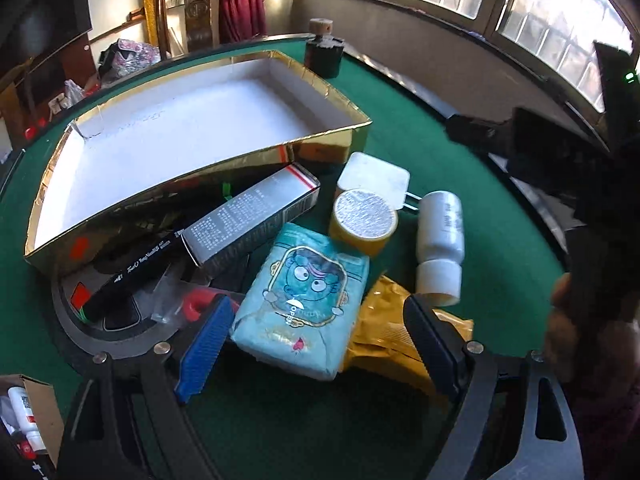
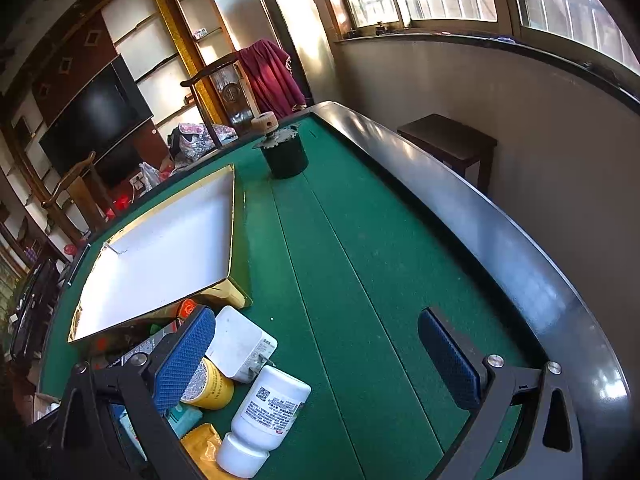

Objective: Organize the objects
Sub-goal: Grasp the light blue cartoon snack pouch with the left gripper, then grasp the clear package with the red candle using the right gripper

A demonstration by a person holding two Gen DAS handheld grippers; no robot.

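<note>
Left wrist view: left gripper (image 1: 316, 344) stands open over a teal packet (image 1: 304, 300), one pad on each side, neither pressing it. The gold tray (image 1: 192, 184), empty and white inside, serves as landmark on the green table (image 1: 500, 248). Against the tray's near wall lies a grey carton (image 1: 256, 216) with a black pen (image 1: 136, 272) beside it. Near the tray's right corner sit a white charger (image 1: 374, 176), a yellow jar (image 1: 362, 220), a white bottle (image 1: 440, 240) on its side, and a yellow pouch (image 1: 384, 332). Right wrist view: right gripper (image 2: 316, 364) is open, holding nothing, right of the tray. Beyond the tray stands a dark pot (image 2: 286, 156).
</note>
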